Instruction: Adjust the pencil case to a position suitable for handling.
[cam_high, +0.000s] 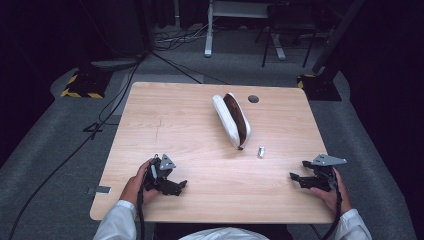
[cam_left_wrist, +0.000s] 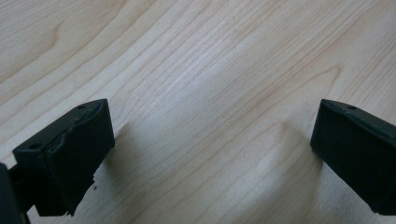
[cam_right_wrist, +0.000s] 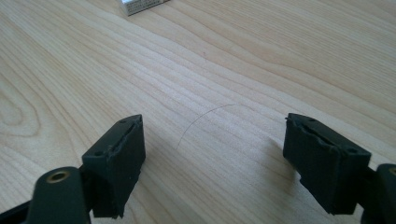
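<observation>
Two spread grippers resting on a wooden table (cam_high: 165, 107)

The white-and-brown glasses case (cam_high: 231, 120) lies open past them; nearer it than the left gripper (cam_high: 170, 181), the right gripper (cam_high: 304, 178) gapes empty, as does the left; the small silver block (cam_high: 261, 151) sits just beside the case.
</observation>
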